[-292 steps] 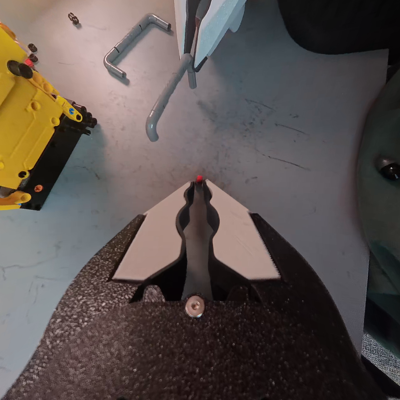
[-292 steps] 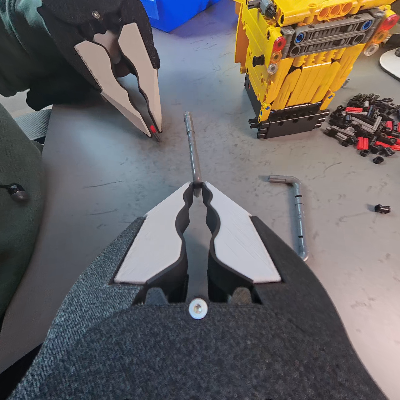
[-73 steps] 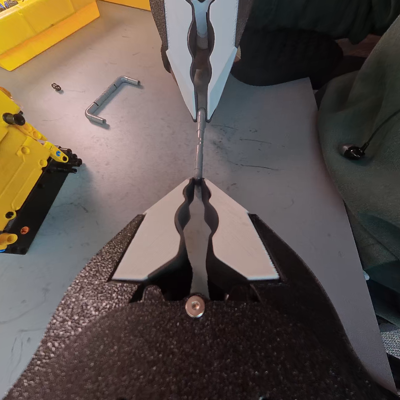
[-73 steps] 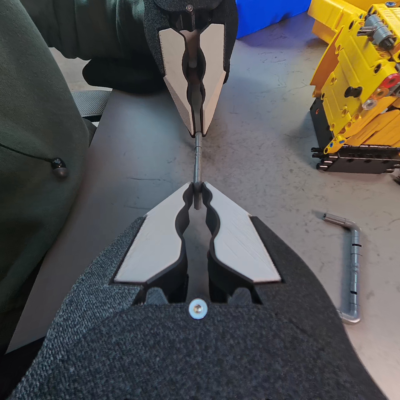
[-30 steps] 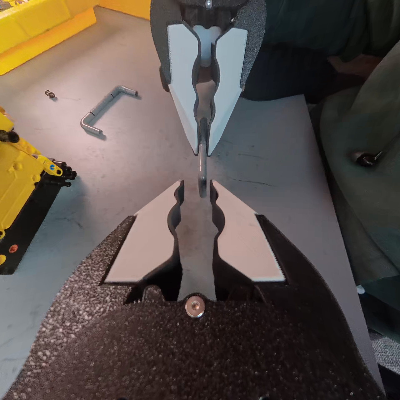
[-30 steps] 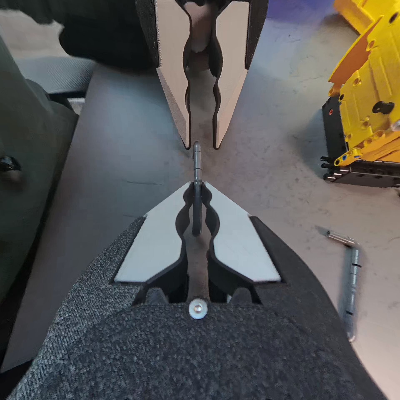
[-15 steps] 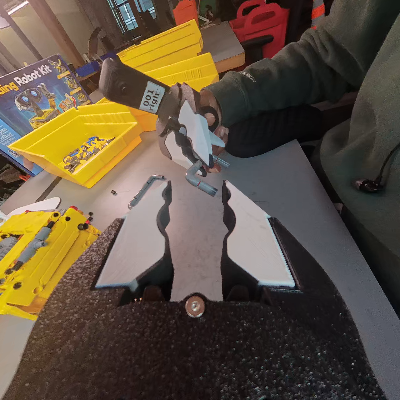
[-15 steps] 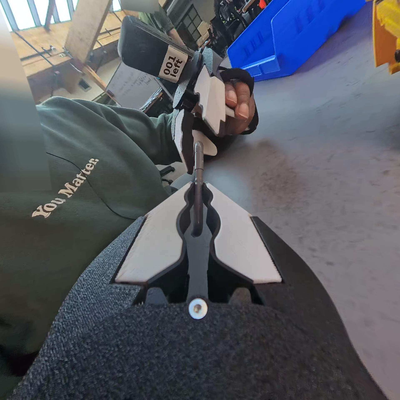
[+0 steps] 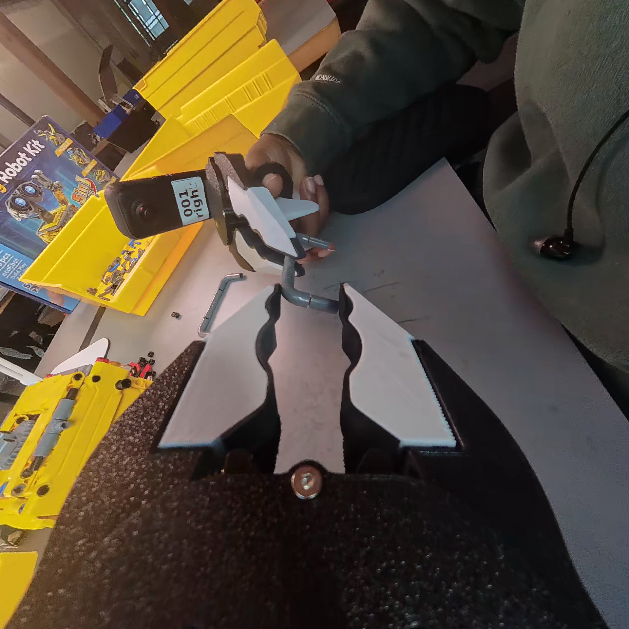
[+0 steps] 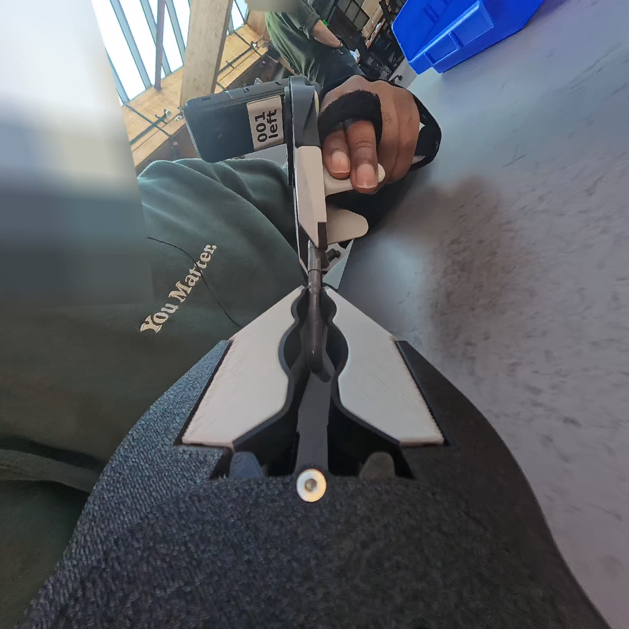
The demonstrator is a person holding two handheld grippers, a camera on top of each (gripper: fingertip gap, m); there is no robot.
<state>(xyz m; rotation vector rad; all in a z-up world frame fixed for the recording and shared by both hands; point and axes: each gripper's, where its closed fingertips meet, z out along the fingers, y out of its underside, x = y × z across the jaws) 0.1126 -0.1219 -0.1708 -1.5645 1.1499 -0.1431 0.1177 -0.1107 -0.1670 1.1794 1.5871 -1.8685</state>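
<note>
The right gripper (image 10: pixel 315 289) is closed on a bent grey plastic rod (image 9: pixel 308 300), its jaws pinched on the rod's shaft, which runs out past the tips toward the left gripper (image 9: pixel 309 289). In the left wrist view the rod's angled end lies across the gap between the left gripper's two white fingers (image 9: pixel 384 367); its far end seems to meet the tip on the right side of that view, though contact cannot be told for certain. The left jaws are spread wide and nothing is held in them. Both grippers are held above the grey tabletop (image 9: pixel 459 272), near its edge by the person's dark green sweatshirt (image 10: pixel 211 218). A second bent grey rod (image 9: pixel 218 303) lies flat on the tabletop just beyond the left gripper, with a small black connector piece (image 9: pixel 175 315) beside it. Farther off, a yellow plastic bin holding small parts (image 9: pixel 98 245) is set along the tabletop, with a blue printed kit box (image 9: pixel 30 190) behind it. A yellow brick-built model (image 9: pixel 61 429) stands at the left edge of the left wrist view, close to the left gripper's body. In the right wrist view a broad bare stretch of tabletop is seen beside the grippers, reaching to a blue plastic bin (image 10: pixel 452 37) at the far edge.
</note>
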